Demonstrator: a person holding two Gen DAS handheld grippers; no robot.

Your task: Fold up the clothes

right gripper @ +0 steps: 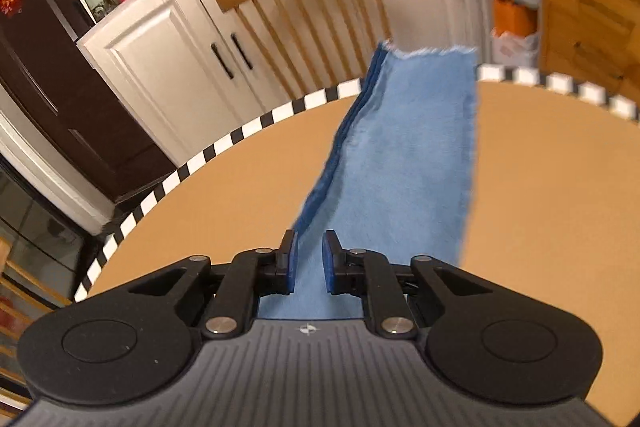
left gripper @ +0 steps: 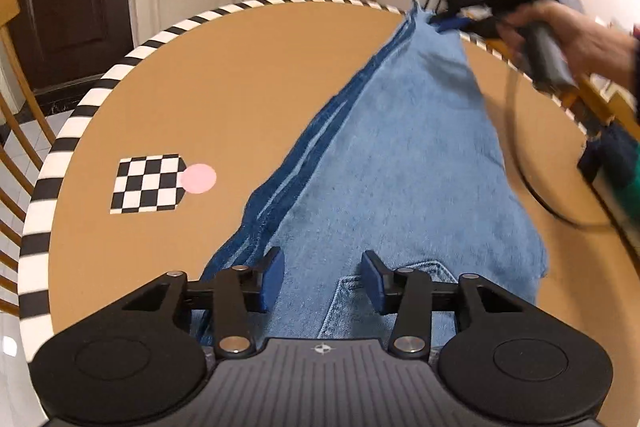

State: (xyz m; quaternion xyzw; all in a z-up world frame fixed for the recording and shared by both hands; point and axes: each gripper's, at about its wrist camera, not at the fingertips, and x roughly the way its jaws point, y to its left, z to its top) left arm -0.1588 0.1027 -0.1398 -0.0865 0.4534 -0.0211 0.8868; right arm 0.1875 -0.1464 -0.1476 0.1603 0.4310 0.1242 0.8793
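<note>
Currently: right gripper (left gripper: 448, 21) clamped on jeans (left gripper: 400, 167) far hem; left gripper (left gripper: 323, 281) apart above waist. Keep leg taut over worktop (left gripper: 200, 87), align edges.

Left tongs (left gripper: 323, 281) point steeply downward, their blue pads (left gripper: 273, 277) parted with nothing pinched between them. At two o'clock in the left view, a hand (left gripper: 576, 41) grips the blurred right tongs (right gripper: 309, 262), whose pads (right gripper: 291, 261) stand narrowly apart, clamped on blue cloth.

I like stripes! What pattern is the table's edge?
Black and white stripes on the table's edge, best in the left wrist view.
</note>
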